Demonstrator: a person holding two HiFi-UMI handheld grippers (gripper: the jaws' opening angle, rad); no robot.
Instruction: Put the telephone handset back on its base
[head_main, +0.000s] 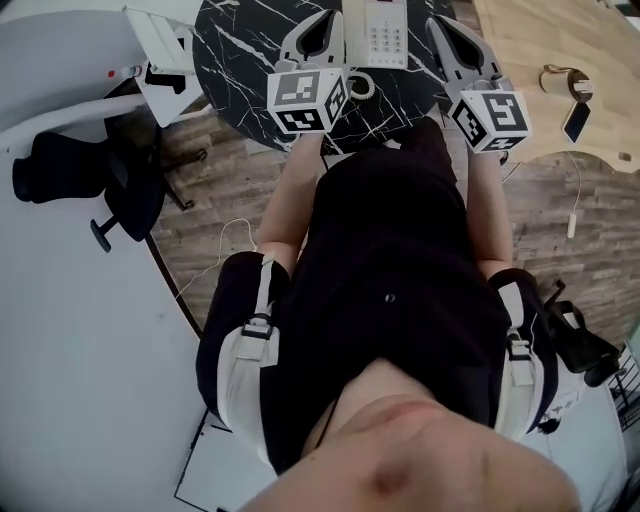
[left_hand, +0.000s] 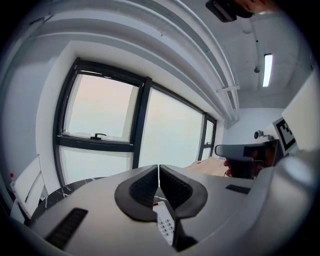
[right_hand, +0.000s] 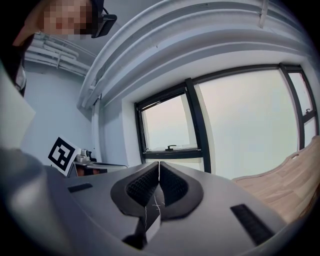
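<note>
The room has a floor of wooden planks, and a person sits here in dark clothes, with knees near the low edge of the head view. A white cable lies on the floor at the right. At the left there is a white desk with a black chair beside it.

A little farther, the person holds both tools over the near edge of a round black marble table. The left gripper is clenched: in its own view the two dark pads meet in a thin line and nothing is between them. The right gripper is clenched too, its pads together and empty. The marker cube of the left one and the marker cube of the right one face up to the head camera.

The white telephone stands on the marble table, between the two grippers and a bit farther than their cubes. Its coiled cord lies at its near side, just beside the left cube. In the left gripper view a part of the keypad shows under the closed pads. I cannot tell if the handset lies on the base.

At the far right there is a light wooden table. Behind everything, large windows with dark frames fill the wall.
</note>
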